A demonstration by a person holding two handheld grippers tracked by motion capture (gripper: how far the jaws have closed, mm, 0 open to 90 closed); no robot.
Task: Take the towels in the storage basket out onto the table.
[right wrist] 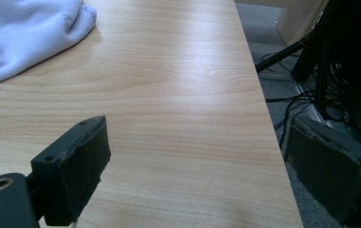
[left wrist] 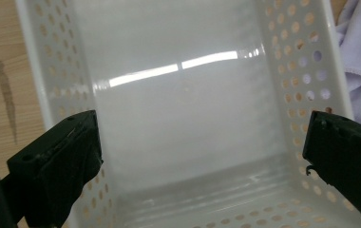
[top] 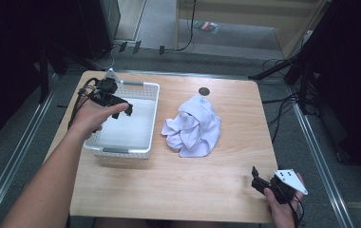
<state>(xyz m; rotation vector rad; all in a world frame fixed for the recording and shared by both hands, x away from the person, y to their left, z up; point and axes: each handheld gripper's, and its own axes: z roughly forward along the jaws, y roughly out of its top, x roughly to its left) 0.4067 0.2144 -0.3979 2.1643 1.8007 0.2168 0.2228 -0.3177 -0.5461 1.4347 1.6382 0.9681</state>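
Our left gripper (top: pixel 124 108) gaping over white basket (top: pixel 143 142) mid-left, right gripper (top: pixel 259 183) gaping lower right, crumpled cloth (top: pixel 193 126) folds unreadable.

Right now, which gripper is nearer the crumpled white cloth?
Left. The left gripper hangs open over the white basket, just across its wall from the cloth. The right gripper sits open at the table's near right corner, farther off.

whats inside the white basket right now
Nothing lies in the white basket: its glossy floor is bare in the left gripper view. The left gripper hovers open above it. The white cloth sits crumpled on the table beside it, outside.
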